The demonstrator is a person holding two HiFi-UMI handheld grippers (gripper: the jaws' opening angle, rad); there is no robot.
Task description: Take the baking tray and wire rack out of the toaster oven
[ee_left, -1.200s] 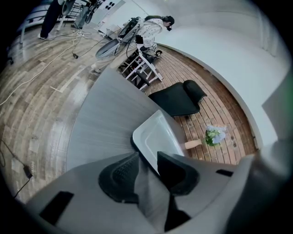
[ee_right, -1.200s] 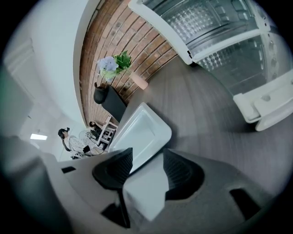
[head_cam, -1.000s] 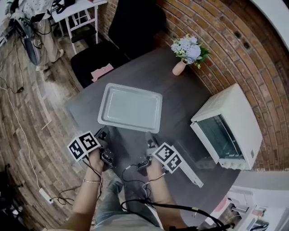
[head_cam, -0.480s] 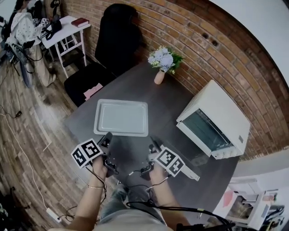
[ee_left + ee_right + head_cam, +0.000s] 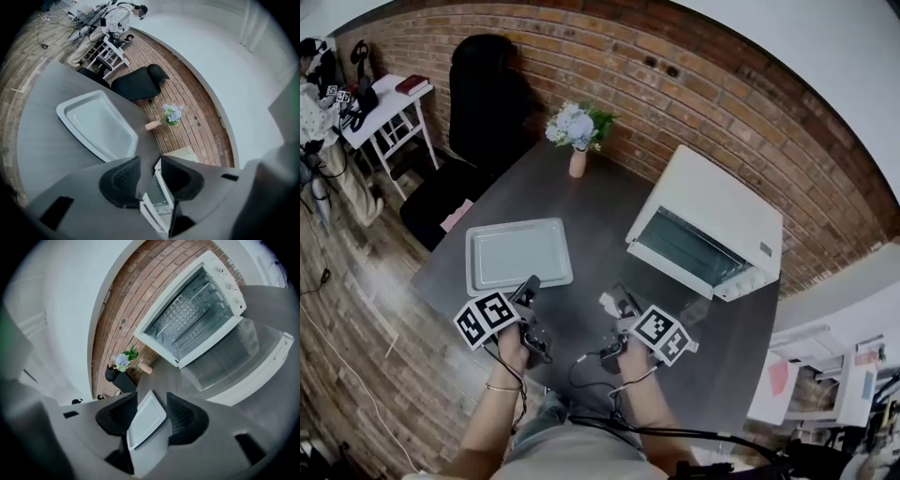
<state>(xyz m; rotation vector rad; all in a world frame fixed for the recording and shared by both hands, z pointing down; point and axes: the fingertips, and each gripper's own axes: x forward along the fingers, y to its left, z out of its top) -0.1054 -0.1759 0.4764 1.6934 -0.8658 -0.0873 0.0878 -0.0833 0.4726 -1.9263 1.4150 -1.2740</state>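
Observation:
The pale metal baking tray lies flat on the dark table, left of the white toaster oven. The oven's glass door hangs open, and thin bars of a wire rack show inside. My left gripper hovers near the tray's front right corner, open and holding nothing. My right gripper is open in front of the oven; its jaws have just been closing a little with nothing between them. In the left gripper view the tray lies left of the left gripper. Past the right gripper the tray shows.
A vase of pale flowers stands at the table's far edge by the brick wall. A black chair is behind the table, and a white side table stands far left. Cables trail from both grippers towards the person.
Both grippers have drawn back from the tray's near edge and risen. The tray stays on the table. The head view has swung so the oven and wall show more fully.

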